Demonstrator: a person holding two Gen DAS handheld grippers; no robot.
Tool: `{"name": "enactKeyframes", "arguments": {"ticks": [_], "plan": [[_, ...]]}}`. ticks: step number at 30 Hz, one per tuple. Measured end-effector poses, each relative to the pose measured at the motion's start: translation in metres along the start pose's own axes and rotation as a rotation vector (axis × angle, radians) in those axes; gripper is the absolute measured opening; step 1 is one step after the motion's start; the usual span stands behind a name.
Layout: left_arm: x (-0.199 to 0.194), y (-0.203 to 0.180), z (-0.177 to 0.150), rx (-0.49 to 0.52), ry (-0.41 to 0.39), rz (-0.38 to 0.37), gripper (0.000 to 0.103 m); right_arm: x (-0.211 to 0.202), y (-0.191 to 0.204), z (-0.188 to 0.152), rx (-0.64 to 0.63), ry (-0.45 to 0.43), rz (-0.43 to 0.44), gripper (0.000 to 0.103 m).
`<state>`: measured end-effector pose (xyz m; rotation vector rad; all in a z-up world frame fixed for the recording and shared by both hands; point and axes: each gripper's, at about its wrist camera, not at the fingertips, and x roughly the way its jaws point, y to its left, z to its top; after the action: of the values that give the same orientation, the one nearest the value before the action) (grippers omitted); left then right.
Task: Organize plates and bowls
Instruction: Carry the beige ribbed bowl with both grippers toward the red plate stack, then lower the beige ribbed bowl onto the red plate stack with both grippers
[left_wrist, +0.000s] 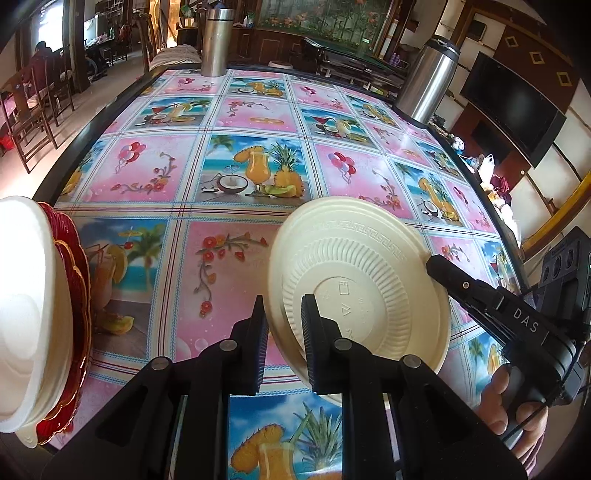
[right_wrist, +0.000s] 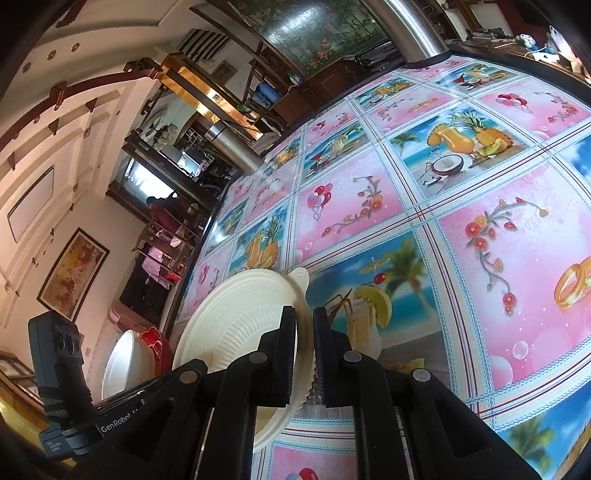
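Table: a printed cloth (left_wrist: 258, 118) of pink and tropical-drink squares covers it.
Flasks: two steel flasks (left_wrist: 217, 40) stand at the far edge.
Stack: white dishes and red plates (left_wrist: 75, 295) lean on edge at the left end.
Cream plate (left_wrist: 354, 258): held tilted above the cloth, underside toward the left camera.
Left gripper (left_wrist: 284, 332): fingers closed on the plate's near rim.
Right gripper (right_wrist: 304, 354): fingers narrow, pinching the opposite rim of the same plate (right_wrist: 236, 314).
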<state>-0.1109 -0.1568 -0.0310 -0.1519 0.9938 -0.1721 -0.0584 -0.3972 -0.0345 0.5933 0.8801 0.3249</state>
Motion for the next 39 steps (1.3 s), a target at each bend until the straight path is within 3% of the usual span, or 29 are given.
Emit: {"name": "enactKeyframes", "arguments": {"ticks": [9, 20, 31, 39], "plan": [[-0.046, 0.019, 0.005, -0.01, -0.094, 0.038, 0.015, -0.014, 0.048, 0.007, -0.071, -0.037, 0.056, 0.01], [-0.108, 0.067, 0.009, -0.068, -0.249, 0.202, 0.016, 0.003, 0.137, 0.011, -0.187, -0.022, 0.171, 0.01], [-0.118, 0.123, 0.002, -0.171, -0.256, 0.304, 0.016, 0.047, 0.201, -0.008, -0.246, 0.046, 0.254, 0.011], [-0.118, 0.141, -0.002, -0.208, -0.255, 0.344, 0.016, 0.082, 0.221, -0.027, -0.269, 0.124, 0.247, 0.011]]}}
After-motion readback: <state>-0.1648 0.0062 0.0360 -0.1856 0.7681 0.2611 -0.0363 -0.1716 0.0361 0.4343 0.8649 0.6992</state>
